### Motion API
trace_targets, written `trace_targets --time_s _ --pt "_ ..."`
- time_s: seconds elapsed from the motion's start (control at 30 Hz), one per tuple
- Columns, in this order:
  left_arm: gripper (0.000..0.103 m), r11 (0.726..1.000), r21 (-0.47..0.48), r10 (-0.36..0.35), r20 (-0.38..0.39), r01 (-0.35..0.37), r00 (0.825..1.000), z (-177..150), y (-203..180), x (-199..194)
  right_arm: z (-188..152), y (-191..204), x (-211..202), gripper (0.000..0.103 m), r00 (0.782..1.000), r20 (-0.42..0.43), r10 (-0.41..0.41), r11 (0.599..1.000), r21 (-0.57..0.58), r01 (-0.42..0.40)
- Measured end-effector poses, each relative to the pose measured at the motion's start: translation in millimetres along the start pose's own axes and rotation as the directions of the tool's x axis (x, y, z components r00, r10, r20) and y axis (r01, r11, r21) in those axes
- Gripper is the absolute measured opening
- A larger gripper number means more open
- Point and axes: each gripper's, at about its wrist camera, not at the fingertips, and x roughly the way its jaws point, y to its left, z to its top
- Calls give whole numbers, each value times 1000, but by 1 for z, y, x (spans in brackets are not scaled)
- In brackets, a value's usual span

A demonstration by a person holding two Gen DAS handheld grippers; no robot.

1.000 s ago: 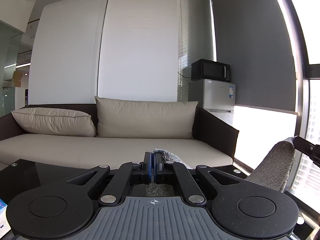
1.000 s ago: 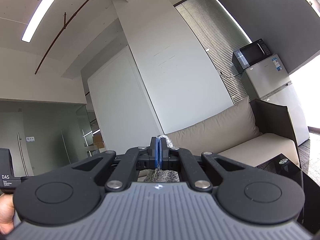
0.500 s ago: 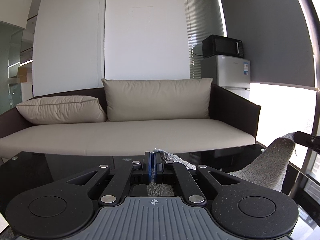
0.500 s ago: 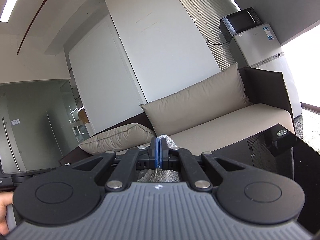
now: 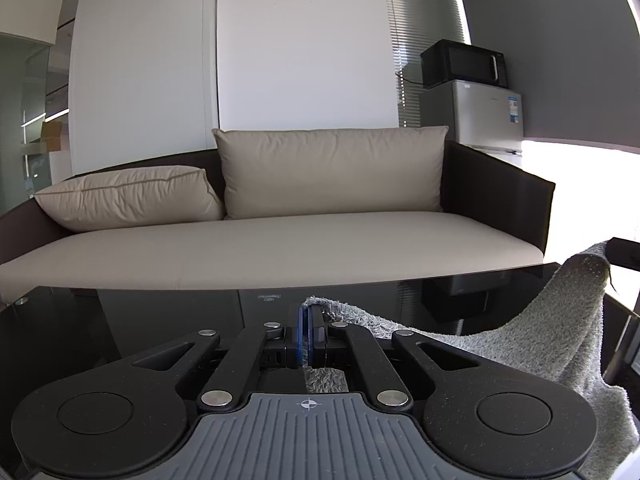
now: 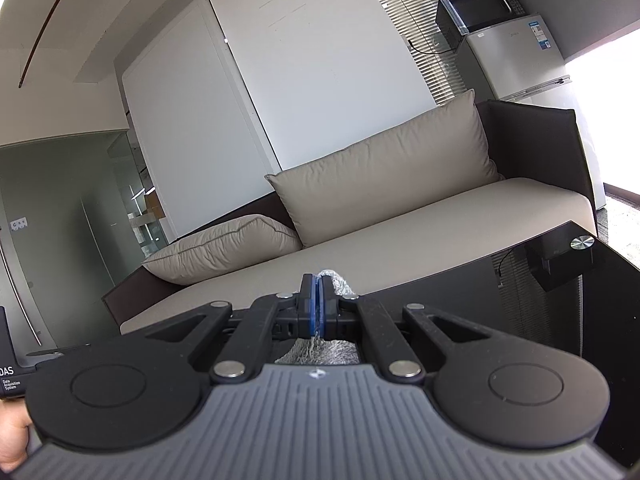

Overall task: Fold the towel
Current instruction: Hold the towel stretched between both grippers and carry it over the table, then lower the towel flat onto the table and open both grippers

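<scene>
1. The left gripper is clamped on a corner of the grey terry towel; the right gripper pinches another corner.
2. The towel sags between them above the black glass desk, so it looks soft, light and limp; corners seem the best holds.
3. Beyond stands a beige sofa.

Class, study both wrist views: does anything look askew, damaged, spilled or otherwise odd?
Nothing is spilled or broken. The one oddity: a loose thread dangles from the grey towel at its raised corner. Both the left gripper and right gripper are shut on the towel above the black glass table.
</scene>
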Motion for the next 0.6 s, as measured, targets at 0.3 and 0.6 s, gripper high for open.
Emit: trace_targets --time_s 0.3,0.6 --pt "2 1000 18 6 -58 -5 998 -9 1 37 -7 -15 33 1 997 -51 -64 997 41 66" --pt "8 999 -14 -34 -98 33 995 -18 6 58 -17 -36 53 1 982 -111 -155 983 83 164"
